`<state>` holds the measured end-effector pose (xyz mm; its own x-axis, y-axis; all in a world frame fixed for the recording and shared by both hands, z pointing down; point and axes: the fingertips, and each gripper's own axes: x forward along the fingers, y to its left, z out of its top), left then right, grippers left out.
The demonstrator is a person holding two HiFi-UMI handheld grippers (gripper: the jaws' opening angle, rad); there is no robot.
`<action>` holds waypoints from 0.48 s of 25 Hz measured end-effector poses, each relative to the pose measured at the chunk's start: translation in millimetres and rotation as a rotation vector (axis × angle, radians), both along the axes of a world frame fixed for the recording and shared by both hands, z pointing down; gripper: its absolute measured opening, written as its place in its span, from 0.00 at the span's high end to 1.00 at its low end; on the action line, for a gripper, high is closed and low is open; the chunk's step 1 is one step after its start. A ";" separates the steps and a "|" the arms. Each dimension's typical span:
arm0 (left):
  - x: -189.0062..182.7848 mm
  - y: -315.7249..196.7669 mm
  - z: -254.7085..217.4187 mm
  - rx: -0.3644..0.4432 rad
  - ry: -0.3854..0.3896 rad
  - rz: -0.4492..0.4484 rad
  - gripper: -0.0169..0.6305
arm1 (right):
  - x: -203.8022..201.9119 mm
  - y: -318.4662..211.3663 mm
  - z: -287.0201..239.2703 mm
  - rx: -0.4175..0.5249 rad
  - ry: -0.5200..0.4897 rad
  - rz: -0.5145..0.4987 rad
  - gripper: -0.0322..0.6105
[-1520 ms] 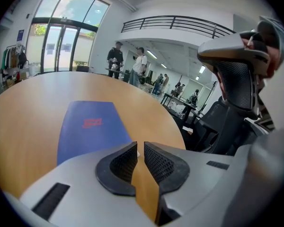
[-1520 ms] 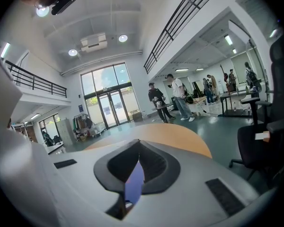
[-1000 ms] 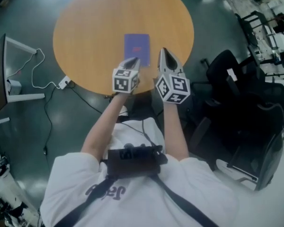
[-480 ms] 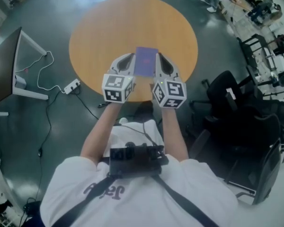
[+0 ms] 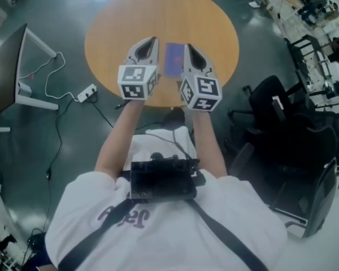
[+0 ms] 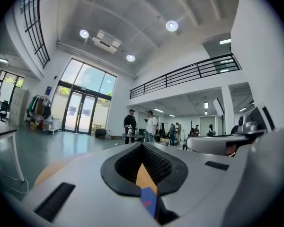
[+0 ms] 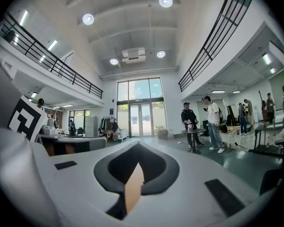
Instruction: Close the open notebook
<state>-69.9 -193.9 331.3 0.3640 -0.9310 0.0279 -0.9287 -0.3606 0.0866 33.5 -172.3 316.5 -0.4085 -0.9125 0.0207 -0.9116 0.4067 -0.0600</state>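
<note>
A closed purple notebook (image 5: pixel 173 59) lies flat on the round wooden table (image 5: pixel 118 16), near its front edge. My left gripper (image 5: pixel 150 43) and right gripper (image 5: pixel 188 49) hover well above the table, pointing level, one on each side of the notebook in the head view. Neither touches it. Both pairs of jaws are pressed together with nothing held. In the left gripper view the left gripper (image 6: pixel 142 150) shows only a thin slit, with a sliver of the purple notebook (image 6: pixel 149 201) far below. The right gripper (image 7: pixel 135 169) shows the same thin slit over bare wood.
A monitor on a white stand (image 5: pixel 11 66) is at the left, with a power strip (image 5: pixel 86 93) and cable on the floor. Black office chairs (image 5: pixel 282 112) crowd the right side. Several people (image 6: pixel 130 125) stand far off in the hall.
Both grippers have lifted from the table's near edge and come up level, the left one rising more. The notebook has stayed closed on the table.
</note>
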 end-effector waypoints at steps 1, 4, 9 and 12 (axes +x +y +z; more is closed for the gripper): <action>1.2 -0.7 1.9 -0.004 -0.002 0.006 0.95 | 1.2 -0.6 0.8 -0.001 0.001 0.003 0.92; 7.1 -0.7 -0.6 0.003 -0.008 0.025 0.95 | 3.2 -2.9 -0.1 0.005 0.003 0.009 0.92; 17.0 -7.4 11.2 -0.031 -0.014 0.076 0.95 | 3.6 -27.6 1.6 0.032 0.047 0.011 0.92; 14.9 -24.6 13.4 -0.030 -0.023 0.082 0.95 | 4.0 -62.7 4.5 0.031 0.071 0.010 0.92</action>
<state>-55.1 -218.5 344.7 0.4377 -0.8968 0.0643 -0.8982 -0.4328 0.0770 37.4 -235.0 321.0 -0.3980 -0.9172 0.0205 -0.9171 0.3983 0.0174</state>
